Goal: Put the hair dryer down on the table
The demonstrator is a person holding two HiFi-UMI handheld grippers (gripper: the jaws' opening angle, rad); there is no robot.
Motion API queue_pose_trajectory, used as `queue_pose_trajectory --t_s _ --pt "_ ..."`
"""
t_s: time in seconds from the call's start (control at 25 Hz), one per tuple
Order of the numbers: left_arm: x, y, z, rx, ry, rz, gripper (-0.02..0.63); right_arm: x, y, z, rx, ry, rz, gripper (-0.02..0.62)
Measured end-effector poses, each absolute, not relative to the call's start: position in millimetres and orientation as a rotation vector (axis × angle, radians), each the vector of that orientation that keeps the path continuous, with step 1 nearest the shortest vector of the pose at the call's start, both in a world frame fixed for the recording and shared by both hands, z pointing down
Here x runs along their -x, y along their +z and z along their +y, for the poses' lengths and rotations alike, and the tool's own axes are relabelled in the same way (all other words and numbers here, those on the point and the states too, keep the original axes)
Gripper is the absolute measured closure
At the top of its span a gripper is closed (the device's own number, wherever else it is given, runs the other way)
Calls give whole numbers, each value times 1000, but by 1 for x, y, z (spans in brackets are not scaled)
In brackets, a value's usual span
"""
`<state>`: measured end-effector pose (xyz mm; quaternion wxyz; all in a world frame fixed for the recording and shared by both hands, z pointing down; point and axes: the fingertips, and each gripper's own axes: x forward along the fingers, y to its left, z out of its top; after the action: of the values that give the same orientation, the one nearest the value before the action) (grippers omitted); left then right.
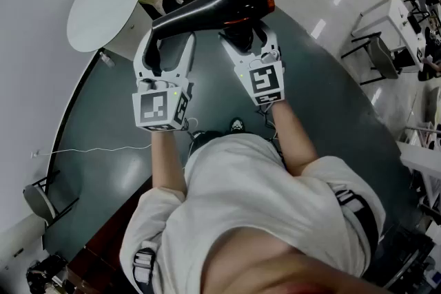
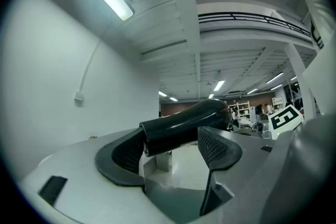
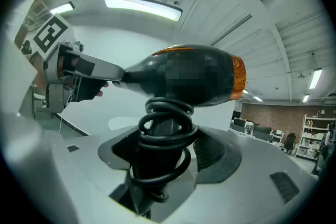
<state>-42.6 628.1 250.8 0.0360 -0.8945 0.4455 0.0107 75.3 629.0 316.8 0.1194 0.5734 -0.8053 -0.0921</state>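
**Q:** Where was the hair dryer (image 1: 213, 5)?

**A:** At the upper centre of the head view. It was black with an orange ring (image 1: 270, 0) at its rear, and it was carried level in the air over the dark floor (image 1: 103, 127). It was not set down on the white desk (image 1: 117, 3), which curved through the upper left of the frame, near the dryer but apart from it.

**Q:** Which claw bore it?

**A:** The right claw (image 1: 247, 34). Its jaws were spread wide and closed on the handle, around which the cord (image 3: 165, 134) was coiled. In the right gripper view the wrapped handle filled the gap between the pads.

**Q:** And the left claw (image 1: 170, 38)?

**A:** Its jaws stood wide apart. The narrow end of the barrel lay between the tips, close against the pad at the left of the left gripper view. The barrel ran on, up and to the right, past the other pad and was not clamped.

**Q:** What surrounded them?

**A:** Both claws pointed level, side by side, just below the dryer in the head view. The person's white shirt (image 1: 255, 217) filled the lower frame. A shoe (image 1: 236, 124) showed on the dark floor at centre.
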Motion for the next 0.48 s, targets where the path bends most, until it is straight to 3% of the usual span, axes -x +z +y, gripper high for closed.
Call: queue_pose_trajectory --t_s 0.48 --pt "9 269 658 2721 35 1425 285 -110 334 654 -1628 -275 -2368 288"
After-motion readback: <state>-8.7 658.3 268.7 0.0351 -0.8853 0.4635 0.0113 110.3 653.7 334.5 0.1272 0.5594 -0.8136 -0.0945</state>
